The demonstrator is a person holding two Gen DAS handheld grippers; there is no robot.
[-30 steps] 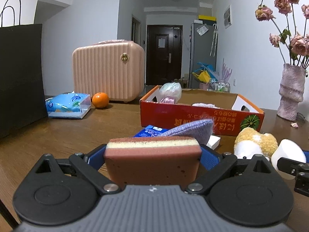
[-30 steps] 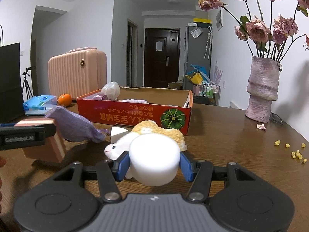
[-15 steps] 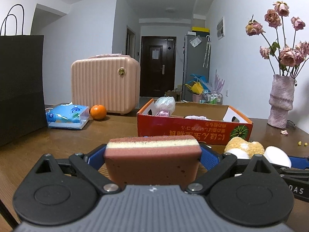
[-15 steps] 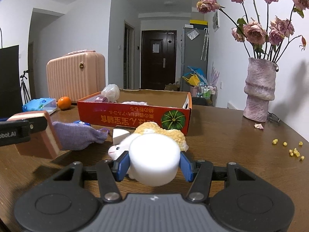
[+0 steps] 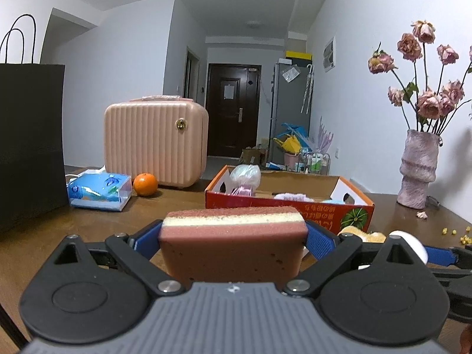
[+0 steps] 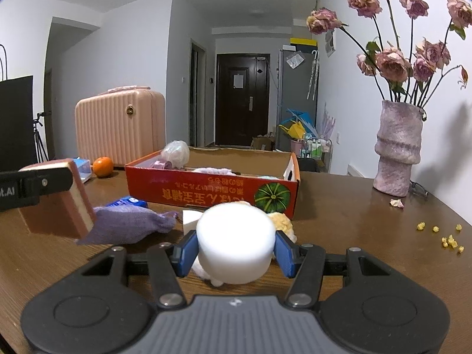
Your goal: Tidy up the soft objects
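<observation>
My left gripper (image 5: pixel 233 237) is shut on a brown sponge block with a cream stripe (image 5: pixel 233 244), held above the table; the same sponge (image 6: pixel 59 209) shows at the left of the right wrist view. A white round foam puff (image 6: pixel 234 244) sits squeezed between the blue pads of my right gripper (image 6: pixel 234 249). Behind it lie a yellow and white plush toy (image 6: pixel 281 221) and a purple knitted sock (image 6: pixel 129 225). The red cardboard box (image 6: pixel 212 190) stands ahead with a few soft items inside.
A pink suitcase (image 5: pixel 155 144), an orange (image 5: pixel 144 184), a tissue pack (image 5: pixel 98 191) and a black paper bag (image 5: pixel 29 144) stand at the left. A vase with dried roses (image 6: pixel 396 153) is at the right. Yellow crumbs (image 6: pixel 448 236) dot the table.
My left gripper has risen with the sponge, so the sock and plush toy drop out of its view. The right gripper and its puff stay put.
</observation>
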